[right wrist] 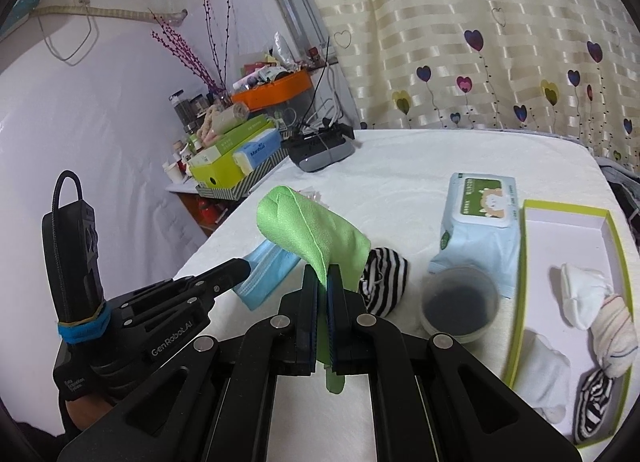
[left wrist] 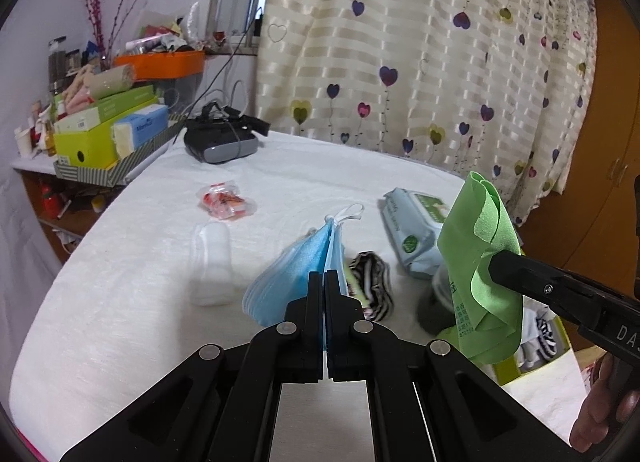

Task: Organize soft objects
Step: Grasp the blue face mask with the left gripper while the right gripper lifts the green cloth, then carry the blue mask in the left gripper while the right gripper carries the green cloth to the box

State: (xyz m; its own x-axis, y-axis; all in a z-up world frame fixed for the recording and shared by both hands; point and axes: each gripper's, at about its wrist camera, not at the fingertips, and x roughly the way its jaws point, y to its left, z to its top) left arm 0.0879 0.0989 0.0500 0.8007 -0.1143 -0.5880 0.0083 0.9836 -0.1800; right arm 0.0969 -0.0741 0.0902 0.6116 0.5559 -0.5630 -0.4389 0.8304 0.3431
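My left gripper (left wrist: 323,276) is shut on a stack of blue face masks (left wrist: 296,274), lifted off the white bed; the masks (right wrist: 266,276) show at that gripper's tip in the right wrist view. My right gripper (right wrist: 322,272) is shut on a green cloth (right wrist: 312,227), which stands up above its fingers; that cloth (left wrist: 478,258) hangs at the right of the left wrist view. A black-and-white striped sock (right wrist: 384,284) lies on the bed just beyond both grippers. The green-rimmed box (right wrist: 520,286) at the right holds white and striped socks (right wrist: 580,294).
A wet-wipes pack (right wrist: 478,221) and a round dark-bottomed tub (right wrist: 460,304) lie beside the box. A clear plastic case (left wrist: 210,262), a red-and-white packet (left wrist: 226,201) and a black headset (left wrist: 222,139) rest on the bed. Cluttered shelves (left wrist: 100,133) stand at the left, a curtain behind.
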